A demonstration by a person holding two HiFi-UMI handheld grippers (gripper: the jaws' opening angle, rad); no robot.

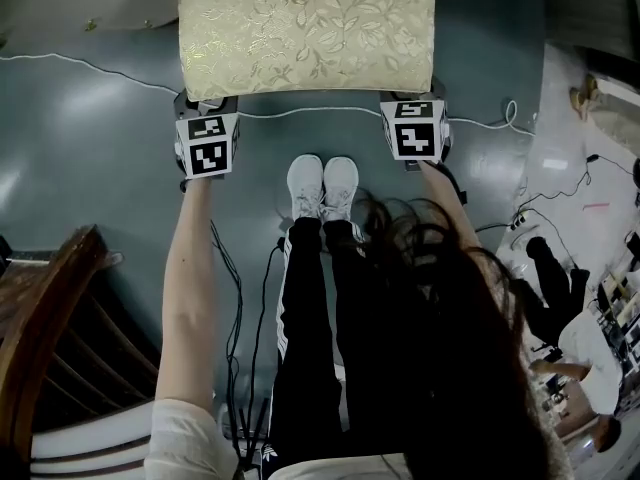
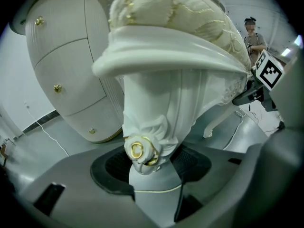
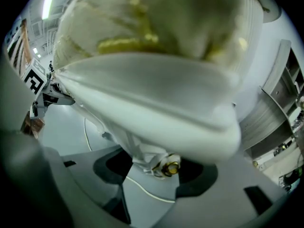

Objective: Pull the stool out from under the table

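Found the stool (image 1: 305, 33) standing on the grey floor (image 1: 90, 168), just beyond a pair of white shoes (image 1: 322, 188), with the cream, gold-leafed cushion filling the top middle of the head view and cut off by the frame at the far edge. Spotted the left gripper (image 1: 207, 118) tucked in at the seat's near left corner and the right gripper (image 1: 415, 108) at the near right corner, marker cubes just below the cushion's edge, fingertips hidden beneath it there.

Looked along the left jaws and met a white front leg (image 2: 154, 122) upright between them, with a carved rose (image 2: 140, 151) trimmed in gold right at the gap. Saw the dark pads (image 2: 111, 167) touching the leg on both sides: clamped on the stool. Noted a white drawer cabinet (image 2: 66, 75) standing behind, to the left of the leg.

Looked along the right jaws and found the other front leg (image 3: 142, 148), with a gold knob (image 3: 171, 166) low on it, between the pads there. Read those jaws too as gripping the leg, with the seat rim (image 3: 156, 94) looming just above.
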